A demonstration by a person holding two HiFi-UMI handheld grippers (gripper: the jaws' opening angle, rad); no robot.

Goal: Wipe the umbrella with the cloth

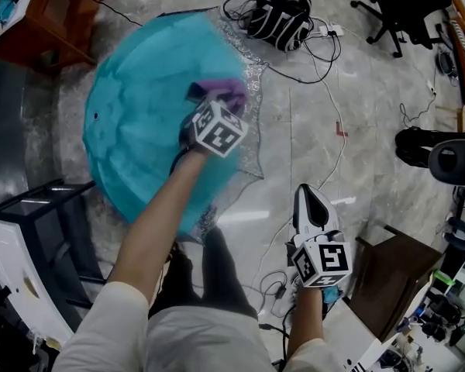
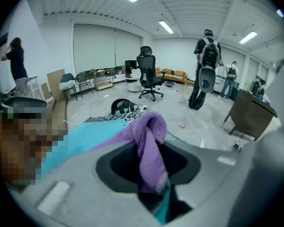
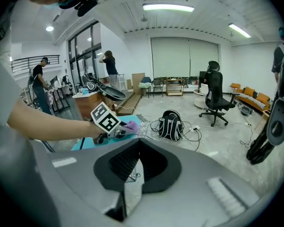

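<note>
Because the right claw point(image 1: 310, 201) hangs nearest the person, low at the right with its jaws together on nothing, it lends no support to the work. The risk begins there: nothing steadies the open teal fabric umbrella point(image 1: 139, 107), which lies canopy spread on the pale polished stone floor point(image 1: 372, 115), ahead and to the left.

Farther out, the left claw point(image 1: 211, 101) is clamped on a folded purple fleecy cloth point(image 1: 223, 91) and presses it onto the right part of the canopy, just beside the silvery lace-like trim point(image 1: 252, 76). A firm stroke could send the light umbrella sliding or rocking on the smooth floor, so the cloth would skate rather than clean. Only a bunched fold sits between the jaws, with a loose loop standing free above them. Drag against the fabric could tug that fold out. The loop might also catch on the trim or a rib end.

Farthest off, a black backpack point(image 1: 279, 14) and tangled cables point(image 1: 325, 45) lie close to the far rim. If the umbrella were pushed that way, its rim could snag in them.
</note>
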